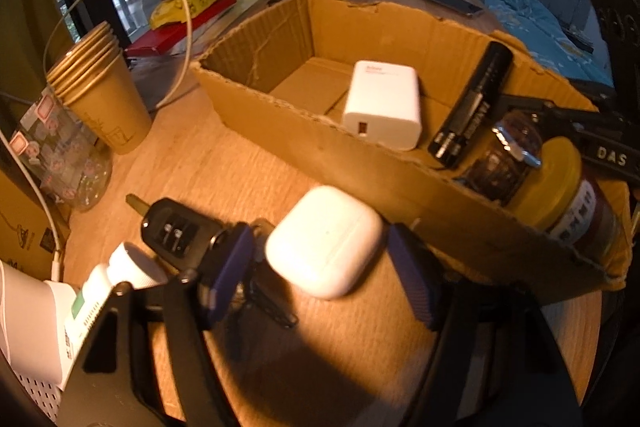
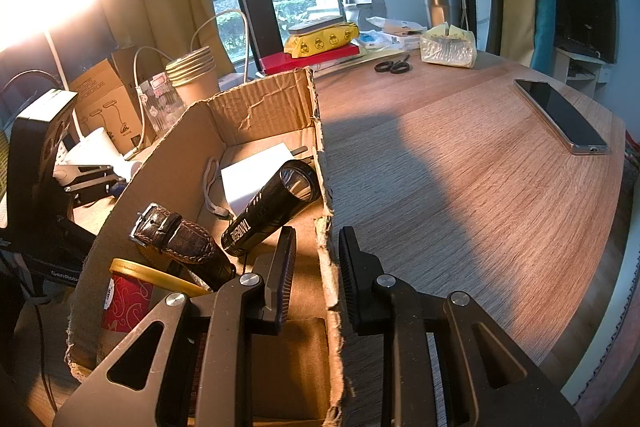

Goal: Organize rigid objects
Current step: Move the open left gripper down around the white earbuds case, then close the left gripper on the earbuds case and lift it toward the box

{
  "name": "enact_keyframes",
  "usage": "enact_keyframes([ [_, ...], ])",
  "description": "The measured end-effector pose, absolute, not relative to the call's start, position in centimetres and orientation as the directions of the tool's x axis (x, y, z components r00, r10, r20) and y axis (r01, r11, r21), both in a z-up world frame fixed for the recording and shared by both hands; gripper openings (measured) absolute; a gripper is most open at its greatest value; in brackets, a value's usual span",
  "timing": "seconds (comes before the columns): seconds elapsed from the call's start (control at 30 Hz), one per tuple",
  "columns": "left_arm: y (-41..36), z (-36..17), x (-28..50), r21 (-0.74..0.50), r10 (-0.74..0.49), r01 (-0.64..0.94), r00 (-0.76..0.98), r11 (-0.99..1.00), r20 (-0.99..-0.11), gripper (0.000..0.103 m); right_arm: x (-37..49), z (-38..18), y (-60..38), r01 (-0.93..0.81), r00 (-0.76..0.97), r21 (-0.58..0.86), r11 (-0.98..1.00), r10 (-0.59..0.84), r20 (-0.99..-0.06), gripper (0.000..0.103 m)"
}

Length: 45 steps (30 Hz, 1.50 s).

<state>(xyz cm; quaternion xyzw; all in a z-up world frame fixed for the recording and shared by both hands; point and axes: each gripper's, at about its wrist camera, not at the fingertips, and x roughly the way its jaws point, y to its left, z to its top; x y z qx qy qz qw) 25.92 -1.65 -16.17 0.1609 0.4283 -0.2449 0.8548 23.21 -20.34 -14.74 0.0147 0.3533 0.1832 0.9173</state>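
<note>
We see a wood-grain table (image 2: 460, 167) with a matt finish. The cardboard box (image 1: 400, 183) is corrugated, rough at its torn rims. The earbud case (image 1: 325, 241) is smooth white plastic — softly glossy; the watch strap (image 2: 180, 235) looks like textured brown leather.

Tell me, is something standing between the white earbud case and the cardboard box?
Only the box's own near wall. The white earbud case lies on the table between the open fingers of the left tool, and must be lifted over that wall. The wood between is bare.

"DAS" on the right hand-held gripper (image 1: 600, 143).
</note>
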Motion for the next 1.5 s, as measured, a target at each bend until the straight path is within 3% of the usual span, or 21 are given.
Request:
enact_keyframes([
  [0.03,-1.8,-16.1,25.7,0.072,-0.281,0.562,0.515,0.824,-0.81,0.059,23.2,-14.8,-20.4,-0.326,0.683,0.156,0.933,0.346,-0.643,0.024],
  [0.47,-2.5,-16.1,23.3,0.14,-0.249,0.556,0.566,0.819,-0.786,0.058,23.2,-14.8,-20.3,-0.326,0.683,0.157,0.932,0.347,-0.643,0.024],
  [1.07,0.6,-11.8,20.1,0.037,-0.266,0.415,0.646,0.909,-0.715,0.058,23.1,-14.8,-20.4,-0.326,0.684,0.156,0.932,0.347,-0.642,0.024],
  [1.5,-2.4,-8.4,18.8,0.029,-0.337,0.466,0.68,0.884,-0.651,0.058,23.1,-14.8,-20.3,-0.327,0.684,0.157,0.932,0.348,-0.641,0.024],
])
